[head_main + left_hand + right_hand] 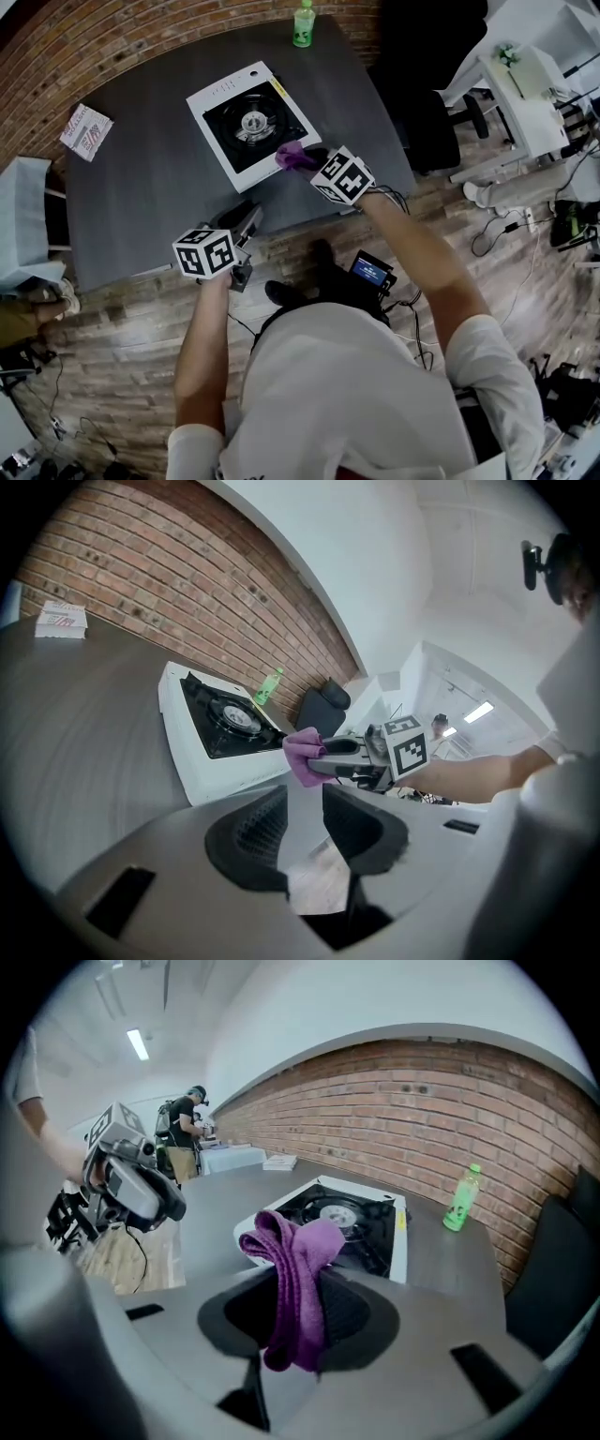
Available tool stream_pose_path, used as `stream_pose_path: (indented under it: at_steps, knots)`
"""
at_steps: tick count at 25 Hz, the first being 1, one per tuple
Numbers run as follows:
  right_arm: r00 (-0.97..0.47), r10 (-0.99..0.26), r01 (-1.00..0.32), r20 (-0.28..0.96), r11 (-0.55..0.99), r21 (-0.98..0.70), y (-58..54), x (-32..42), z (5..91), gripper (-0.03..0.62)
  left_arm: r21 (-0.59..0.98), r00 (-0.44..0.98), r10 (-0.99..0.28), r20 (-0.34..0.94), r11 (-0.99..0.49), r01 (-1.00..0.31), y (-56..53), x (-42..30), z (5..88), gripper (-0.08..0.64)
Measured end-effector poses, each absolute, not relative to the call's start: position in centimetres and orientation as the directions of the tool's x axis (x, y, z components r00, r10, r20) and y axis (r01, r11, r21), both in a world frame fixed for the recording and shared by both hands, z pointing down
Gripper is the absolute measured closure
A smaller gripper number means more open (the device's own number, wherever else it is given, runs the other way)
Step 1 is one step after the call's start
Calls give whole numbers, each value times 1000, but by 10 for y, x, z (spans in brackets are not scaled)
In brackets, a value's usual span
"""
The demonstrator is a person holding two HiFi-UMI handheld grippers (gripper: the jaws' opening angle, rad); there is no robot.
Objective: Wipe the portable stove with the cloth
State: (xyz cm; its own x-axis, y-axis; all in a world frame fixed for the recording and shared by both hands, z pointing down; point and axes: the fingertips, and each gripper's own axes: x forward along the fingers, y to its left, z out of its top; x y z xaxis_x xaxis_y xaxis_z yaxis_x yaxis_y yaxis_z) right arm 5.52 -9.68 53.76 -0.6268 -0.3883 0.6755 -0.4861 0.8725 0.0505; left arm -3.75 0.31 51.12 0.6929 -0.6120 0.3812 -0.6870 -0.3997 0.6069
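Note:
The white portable stove [248,122] with its black burner top sits on the dark grey table [150,187]. My right gripper [305,159] hovers at the stove's near right corner, shut on a bunched purple cloth [293,156]. In the right gripper view the cloth [295,1269] hangs pinched between the jaws, with the stove [337,1218] just beyond. My left gripper [251,220] is over the table's front edge, short of the stove, open with nothing between its jaws. The left gripper view shows the stove [220,728] and the cloth [302,754] ahead.
A green bottle [303,23] stands at the table's far edge behind the stove. A small printed packet [86,129] lies at the far left. A black office chair [431,112] and white desks are to the right. Cables lie on the brick floor.

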Motion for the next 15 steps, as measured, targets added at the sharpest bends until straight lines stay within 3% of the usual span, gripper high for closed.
stream_pose_path:
  at_steps: [15]
  knots:
    - [-738, -242, -324, 630, 946, -15, -33, -44, 577, 474, 598, 635, -641, 431, -325, -733, 39, -79, 529, 436]
